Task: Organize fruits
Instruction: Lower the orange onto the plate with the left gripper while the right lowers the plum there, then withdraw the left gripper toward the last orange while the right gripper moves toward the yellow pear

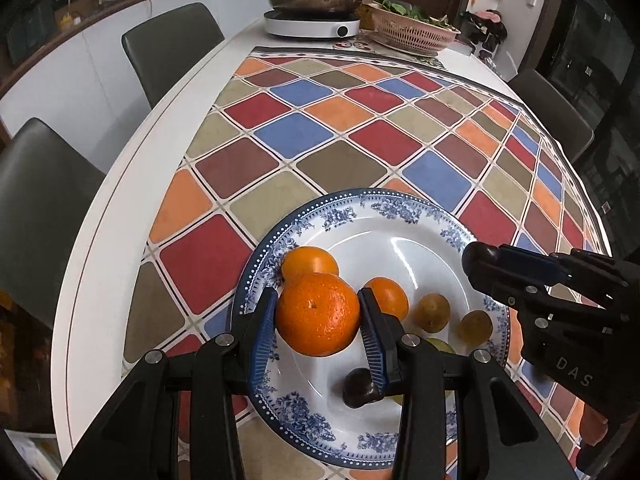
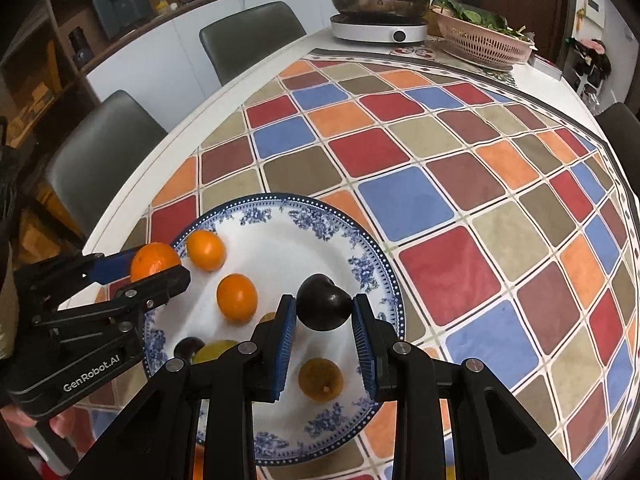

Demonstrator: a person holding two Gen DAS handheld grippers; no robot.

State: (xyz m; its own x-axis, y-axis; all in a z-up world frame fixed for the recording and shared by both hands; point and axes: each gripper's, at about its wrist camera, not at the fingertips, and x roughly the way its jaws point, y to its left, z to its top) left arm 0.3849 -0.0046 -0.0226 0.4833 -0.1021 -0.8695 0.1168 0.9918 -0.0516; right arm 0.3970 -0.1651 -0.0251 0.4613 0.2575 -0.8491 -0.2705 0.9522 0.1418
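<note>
Big orange [image 1: 318,314] sits clamped between the left gripper [image 1: 319,312] pads, held over the near-left part of the blue-and-white plate [image 1: 416,210]; dark plum [image 2: 325,302] is pinched the same way in the right gripper [image 2: 324,312], jaws closed tight on it, over the plate's right half. Both look carried, not resting on the plate, tho can't be sure of the gap underneath. Already on the plate: two smaller oranges [image 1: 310,261] [image 1: 387,297] toward the left/far side, two brownish-yellow round fruits [image 1: 432,313] [image 1: 476,326] to the right of them, a second dark plum [image 1: 360,388] at the near edge, plus a yellow-green fruit [image 1: 440,346] mostly hidden behind the left gripper's finger. So approx six pcs down, two more in hand. Judging from that, task is well along: what's left is setting these two down w/o knocking the others, orange likely w/ the orange group at left, plum probably near its twin. No loose fruit seen on the checked tablecloth [image 2: 404,200] around the plate, so these may be the last two, but the near table edge is out of view. Far end of table: pan on cooker [image 1: 316,24] and pink basket [image 1: 416,32], well apart.
</note>
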